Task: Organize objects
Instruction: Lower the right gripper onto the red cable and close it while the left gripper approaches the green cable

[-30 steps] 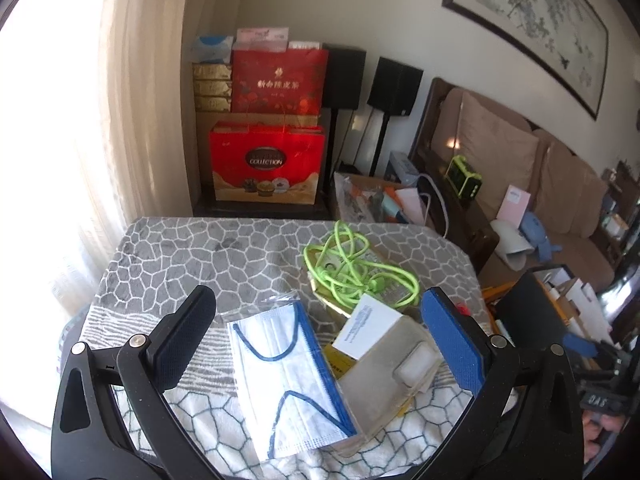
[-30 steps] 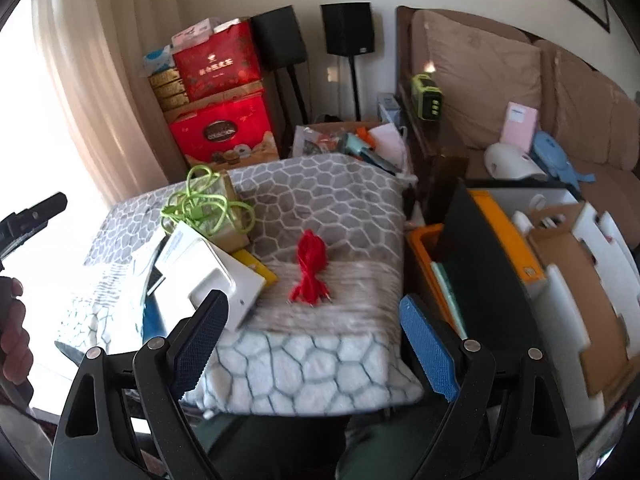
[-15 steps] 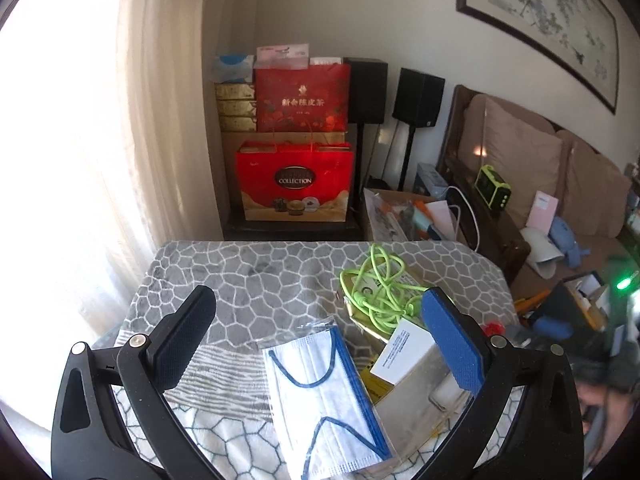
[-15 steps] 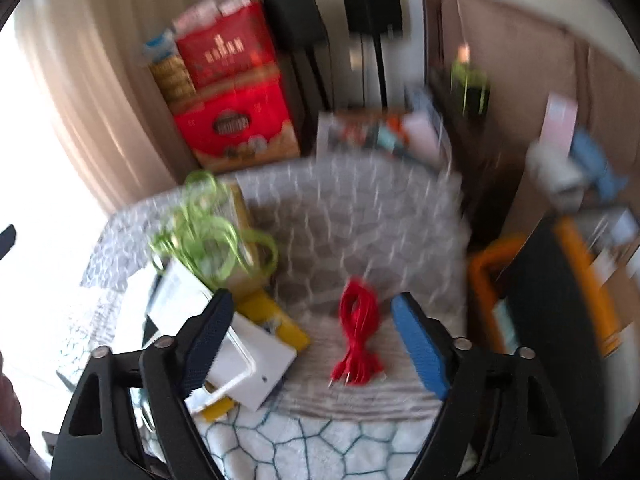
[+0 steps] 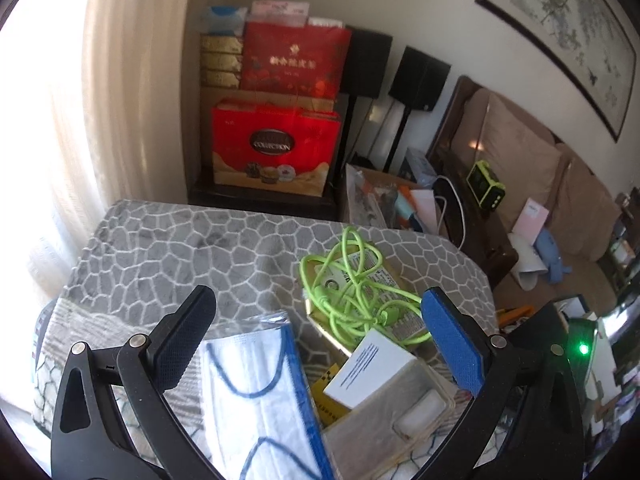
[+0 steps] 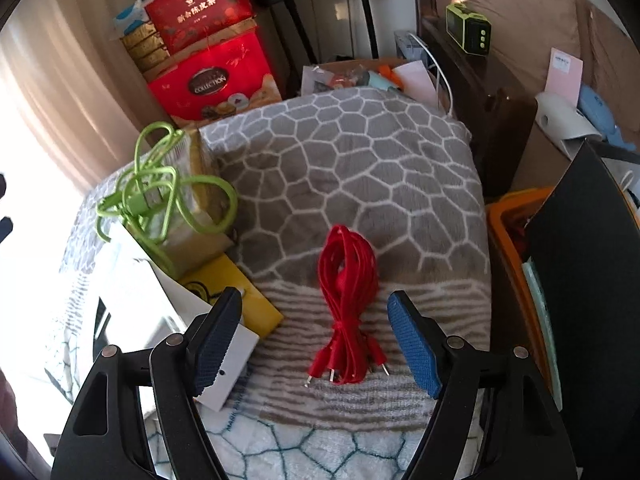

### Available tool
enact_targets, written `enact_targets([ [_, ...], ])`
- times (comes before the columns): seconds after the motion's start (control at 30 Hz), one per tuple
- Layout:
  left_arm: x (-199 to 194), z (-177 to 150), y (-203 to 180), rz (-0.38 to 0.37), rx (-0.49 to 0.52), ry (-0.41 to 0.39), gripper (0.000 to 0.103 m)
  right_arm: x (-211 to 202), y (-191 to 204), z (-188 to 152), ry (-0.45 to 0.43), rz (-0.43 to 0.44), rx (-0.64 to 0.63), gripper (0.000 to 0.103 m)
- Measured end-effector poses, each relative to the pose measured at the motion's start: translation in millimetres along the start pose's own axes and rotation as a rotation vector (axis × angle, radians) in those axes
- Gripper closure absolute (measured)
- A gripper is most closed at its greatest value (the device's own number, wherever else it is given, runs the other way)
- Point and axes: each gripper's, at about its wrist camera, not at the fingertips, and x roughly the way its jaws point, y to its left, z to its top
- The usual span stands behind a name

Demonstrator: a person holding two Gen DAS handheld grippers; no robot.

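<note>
Across the middle of both views spreads a grey blanket [image 6: 360, 152] with a white honeycomb pattern, covering the desk and carrying all the loose things. Behind the blanket, against the curtain [image 5: 132, 80], stands a stack of red gift boxes [image 5: 276, 148], and beyond its far right corner runs a brown sofa [image 5: 516, 152] with a green clock [image 6: 470, 32] on the dark wood beside it. Off the blanket's right edge sits an orange bin [image 6: 516, 224] behind a black panel [image 6: 580, 256].

On the blanket's left part lies a packet of white face masks [image 5: 256, 384] with blue loops, in clear wrap. Just right of it a clear plastic case [image 5: 400, 420] rests partly on a yellow packet [image 6: 236, 292], with a small white box [image 5: 372, 372] on top. Further back on the blanket a gold-edged box [image 6: 192, 216] carries a tangled green cable [image 5: 352, 292].

Nearer the blanket's right part, alone on a striped band, lies a bundled red cable [image 6: 348, 304] with its plug ends toward the camera.

The right hand-held gripper [image 6: 316, 344] has its jaws spread wide, one on each side of the red cable, the pads clear of it. The left hand-held gripper [image 5: 316, 344] hangs over the mask packet and plastic case with its jaws wide apart, gripping nothing.
</note>
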Motion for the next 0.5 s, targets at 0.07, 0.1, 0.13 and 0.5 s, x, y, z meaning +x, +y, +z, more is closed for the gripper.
enact_targets([
  [0.07, 10.8, 6.1, -4.3, -0.003, 0.013, 0.020, 0.000, 0.3, -2.7, -1.0, -0.003, 0.001, 0.006, 0.025],
  [0.1, 14.8, 9.0, -6.3, 0.002, 0.015, 0.028, 0.000, 2.4, -4.4, -1.1, 0.002, 0.000, 0.009, 0.026],
  [0.13, 18.4, 11.5, -7.8, 0.004, 0.013, 0.035, 0.000, 4.6, -5.3, -1.5, 0.010, -0.007, 0.011, 0.028],
  [0.5, 10.5, 28.6, -5.3, 0.116, -0.052, -0.068, 0.000, 11.9, -1.6, -4.7, 0.023, -0.107, -0.058, 0.062],
])
